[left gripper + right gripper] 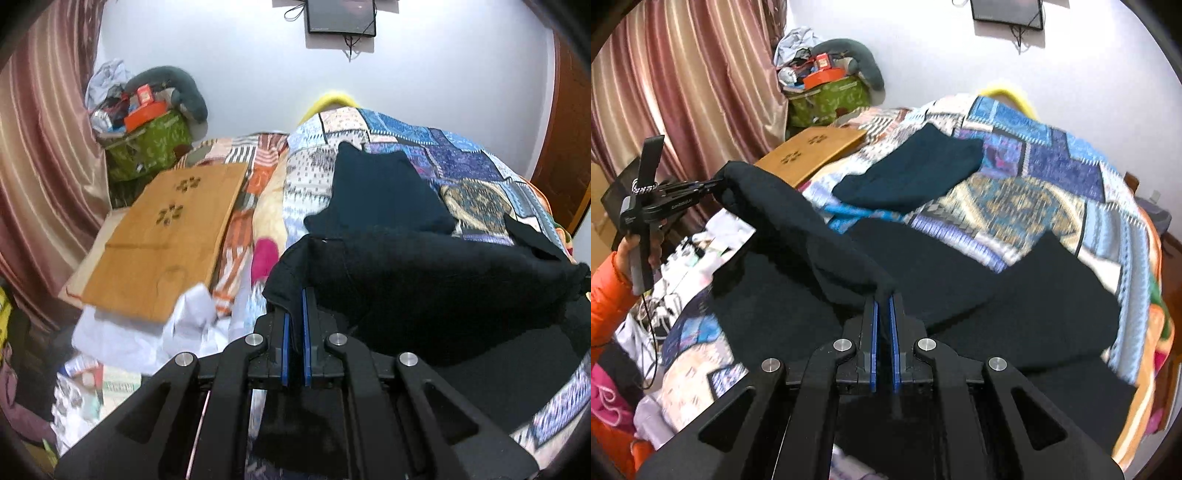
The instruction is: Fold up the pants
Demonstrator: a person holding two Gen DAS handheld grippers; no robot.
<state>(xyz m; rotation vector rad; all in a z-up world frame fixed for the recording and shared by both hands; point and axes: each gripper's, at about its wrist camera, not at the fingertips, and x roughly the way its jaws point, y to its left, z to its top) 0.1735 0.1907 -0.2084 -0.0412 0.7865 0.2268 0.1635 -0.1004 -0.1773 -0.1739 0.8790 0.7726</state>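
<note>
Pants: soft black knit, an edge lifted above the patchwork quilt.
Left tool: clamped on the pants' edge.
Right tool: clamped on the pants' edge.

A bed under a patchwork quilt bears black pants, a folded dark-teal garment and a wooden board.

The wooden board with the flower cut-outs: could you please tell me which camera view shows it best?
The left wrist view. There the wooden board lies large and nearly whole at the bed's left side, both flower cut-outs clear, its near end blurred. In the right wrist view the wooden board is small, far, and partly hidden behind the lifted black pants.
</note>
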